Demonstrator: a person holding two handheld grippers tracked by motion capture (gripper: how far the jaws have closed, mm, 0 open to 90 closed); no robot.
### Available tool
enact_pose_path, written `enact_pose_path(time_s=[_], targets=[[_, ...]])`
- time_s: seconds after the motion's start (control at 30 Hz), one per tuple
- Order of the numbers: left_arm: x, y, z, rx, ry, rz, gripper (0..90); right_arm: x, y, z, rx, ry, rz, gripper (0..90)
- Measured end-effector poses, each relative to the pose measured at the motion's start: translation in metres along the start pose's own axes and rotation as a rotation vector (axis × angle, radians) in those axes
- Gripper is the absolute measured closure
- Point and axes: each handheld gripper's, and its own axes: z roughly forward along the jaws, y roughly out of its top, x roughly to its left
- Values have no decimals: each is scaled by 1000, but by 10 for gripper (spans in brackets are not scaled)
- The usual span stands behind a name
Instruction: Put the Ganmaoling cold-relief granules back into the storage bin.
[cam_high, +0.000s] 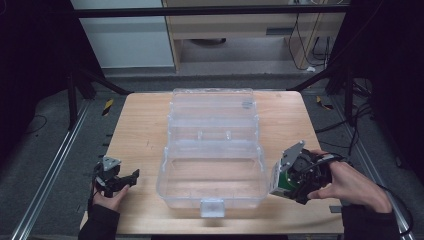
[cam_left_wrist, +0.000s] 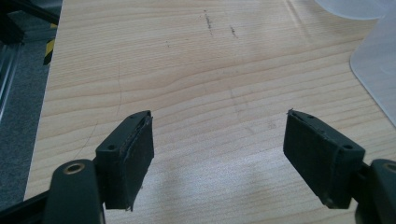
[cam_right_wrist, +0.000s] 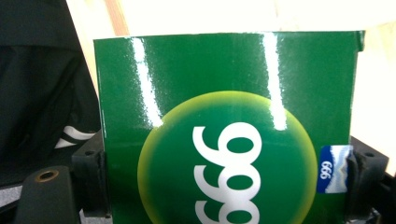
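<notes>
Right gripper (cam_high: 278, 186): jaws clamped on a green box (cam_right_wrist: 229, 126), held just beside the right wall of the clear plastic case (cam_high: 212, 150), which sits open mid-table (cam_high: 140, 125). Left gripper (cam_high: 131, 178): we see jaws spread, empty, low over bare wood left of the case.

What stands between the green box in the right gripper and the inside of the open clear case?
Nothing visible stands loose in between. The right gripper holds the green box just outside the clear case, at its right side. Only the case's own right wall separates them, so the box would probably have to go over it.
</notes>
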Motion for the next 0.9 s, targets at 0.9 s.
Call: enact_pose_path(time_s=[0.9], targets=[[0, 0, 0, -3, -3, 0, 237, -4, 73, 0, -65, 24, -78, 157]])
